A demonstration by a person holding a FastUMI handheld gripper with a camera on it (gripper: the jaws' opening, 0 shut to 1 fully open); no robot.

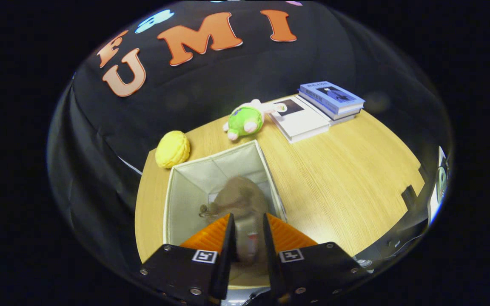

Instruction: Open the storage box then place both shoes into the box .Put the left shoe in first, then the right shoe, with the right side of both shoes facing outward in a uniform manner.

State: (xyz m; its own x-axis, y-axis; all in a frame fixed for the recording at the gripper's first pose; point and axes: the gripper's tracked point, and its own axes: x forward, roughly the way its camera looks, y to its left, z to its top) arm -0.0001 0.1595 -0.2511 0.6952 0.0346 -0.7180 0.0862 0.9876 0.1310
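On the wooden table (338, 178) the storage box (185, 187) was left open to receive shoes. A brown shoe (243, 204) was pinched between the fingers of the gripper (247, 233), held over the box for lowering.

A recording booth: black cloth wall (211, 89) behind a wooden table (347, 178) with stacked books (330, 100) and plush toy (245, 121).

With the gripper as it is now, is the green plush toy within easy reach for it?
Probably not right now. The gripper is shut on a brown shoe over the open box, so its fingers are occupied. The green plush toy lies beyond the box's far wall; nothing else blocks it.
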